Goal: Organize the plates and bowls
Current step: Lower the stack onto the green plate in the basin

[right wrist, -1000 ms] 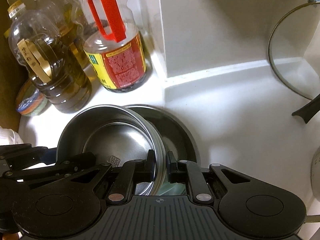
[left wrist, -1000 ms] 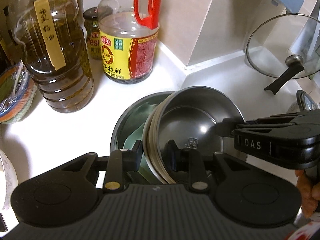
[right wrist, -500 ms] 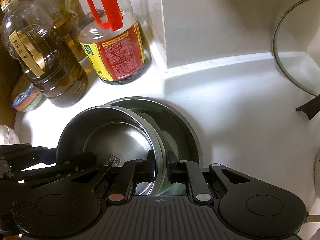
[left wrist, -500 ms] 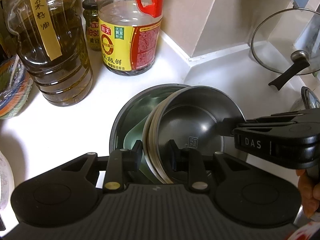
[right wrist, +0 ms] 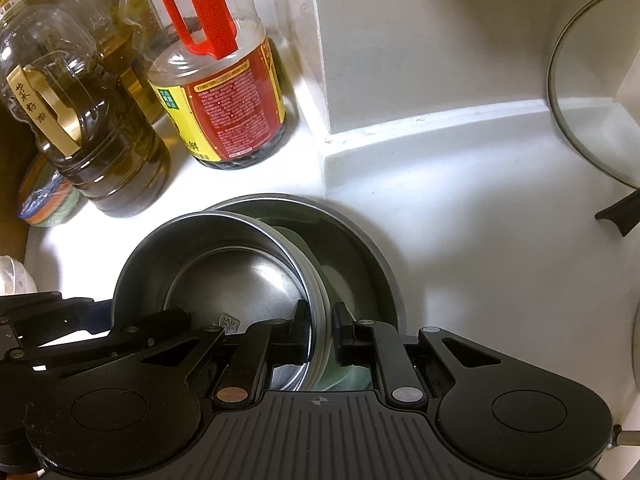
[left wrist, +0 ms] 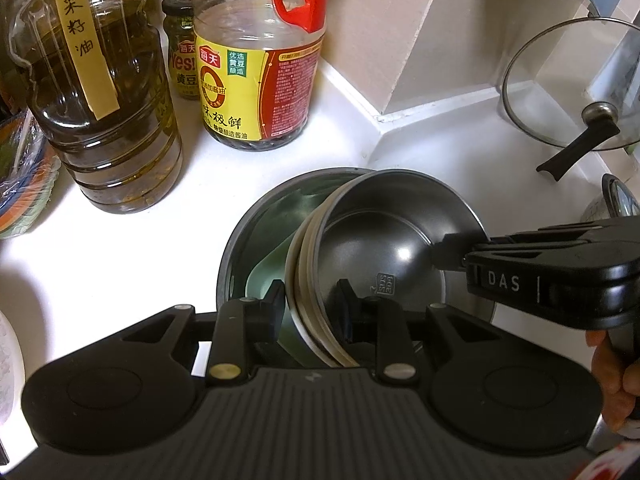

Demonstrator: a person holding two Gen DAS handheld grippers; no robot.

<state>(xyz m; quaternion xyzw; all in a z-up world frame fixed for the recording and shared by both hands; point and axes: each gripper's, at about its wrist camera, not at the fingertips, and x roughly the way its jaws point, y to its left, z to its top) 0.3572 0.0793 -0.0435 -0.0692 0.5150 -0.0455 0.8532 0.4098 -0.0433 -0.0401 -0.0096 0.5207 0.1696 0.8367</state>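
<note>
Steel bowl (left wrist: 384, 240) gripped on opposite rims — tilted over a larger basin (left wrist: 256, 232).
Left gripper (left wrist: 312, 300) and right gripper (right wrist: 322, 328) both clamp it.

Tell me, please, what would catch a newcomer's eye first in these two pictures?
Probably the stack of steel bowls, held tilted over a larger metal basin on the white counter, with the left gripper and right gripper both clamped on its rim from opposite sides. Next, the red-handled soy sauce bottle and the oil bottle behind, and the glass lid propped at the far right.
</note>
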